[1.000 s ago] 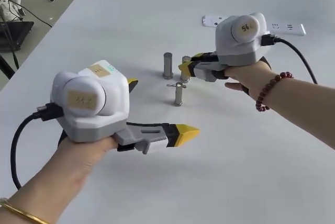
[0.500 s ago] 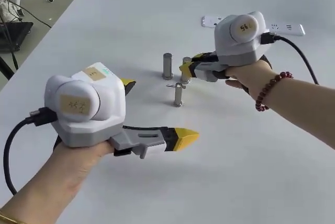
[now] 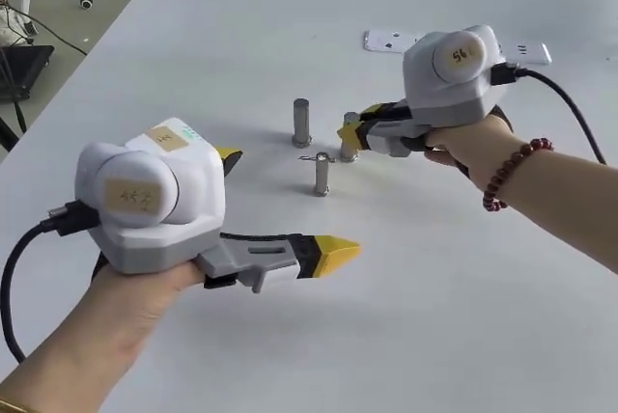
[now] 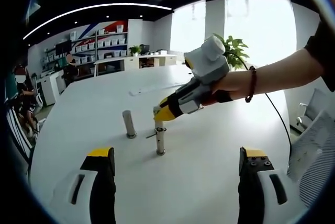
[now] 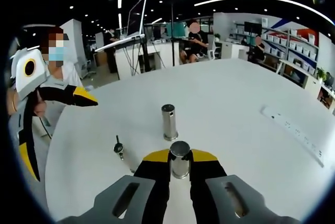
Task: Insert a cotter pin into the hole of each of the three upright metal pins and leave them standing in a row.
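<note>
Three upright metal pins stand mid-table. The far pin (image 3: pixel 301 122) (image 4: pixel 128 123) (image 5: pixel 168 121) is bare. The near pin (image 3: pixel 322 174) (image 4: pixel 160 140) has a cotter pin (image 3: pixel 309 157) (image 5: pixel 119 148) through its top. My right gripper (image 3: pixel 348 133) (image 5: pixel 179 167) is shut on the third pin (image 3: pixel 351 123) (image 5: pixel 179 157), upright on the table right of the other two. It enters the left gripper view as the right gripper (image 4: pixel 167 111). My left gripper (image 3: pixel 285 203) (image 4: pixel 176 161) hovers open and empty, nearer me, jaws wide apart.
A white power strip (image 3: pixel 386 40) (image 5: pixel 293 127) lies at the far side of the white table (image 3: pixel 435 288). The left gripper (image 5: pixel 52 93) shows at the left of the right gripper view. Office desks and people are far behind.
The head camera has shifted. My right gripper has drawn its pin slightly right, away from the other two pins. The left gripper stays open, hardly moved.
</note>
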Demonstrator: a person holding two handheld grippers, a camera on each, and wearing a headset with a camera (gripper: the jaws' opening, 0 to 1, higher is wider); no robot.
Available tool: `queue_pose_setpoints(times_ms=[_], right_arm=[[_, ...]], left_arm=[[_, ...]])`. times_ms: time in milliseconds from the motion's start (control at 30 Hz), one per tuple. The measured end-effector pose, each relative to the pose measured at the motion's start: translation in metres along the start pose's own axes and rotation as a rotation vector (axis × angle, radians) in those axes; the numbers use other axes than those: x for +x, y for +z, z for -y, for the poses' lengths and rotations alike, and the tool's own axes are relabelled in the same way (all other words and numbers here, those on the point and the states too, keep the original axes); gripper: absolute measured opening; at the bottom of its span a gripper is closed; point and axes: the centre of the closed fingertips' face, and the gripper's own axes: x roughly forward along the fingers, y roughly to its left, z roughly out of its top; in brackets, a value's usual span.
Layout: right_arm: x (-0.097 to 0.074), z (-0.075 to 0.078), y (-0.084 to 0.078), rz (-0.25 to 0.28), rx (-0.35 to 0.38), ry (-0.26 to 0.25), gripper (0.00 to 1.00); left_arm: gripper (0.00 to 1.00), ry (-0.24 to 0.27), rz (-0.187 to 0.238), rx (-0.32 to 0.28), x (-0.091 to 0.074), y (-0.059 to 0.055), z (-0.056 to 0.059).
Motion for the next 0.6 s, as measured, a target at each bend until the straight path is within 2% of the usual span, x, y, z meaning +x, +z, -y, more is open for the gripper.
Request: queue_pose_setpoints(times_ms=[333,433,500,600], right_arm=[[-0.024,-0.012,-0.003,0.020,-0.029,0.033,0.08],[-0.033,-0.021,-0.005,0.019,-0.053,0.052,0.08],[-0.036,-0.024,-0.006,0.016,-0.062,0.059,0.08],[-0.036,-0.020,-0.007,0.015,-0.071,0.072,0.08]], left_arm=[[0.99,0.004,0.002,0.012,-0.002,0.001,0.003],[0.99,0.000,0.028,0.003,-0.003,0.005,0.006],[0.99,0.003,0.027,0.009,-0.004,0.005,0.005],[0.99,0.002,0.021,0.017,-0.004,0.004,0.006]])
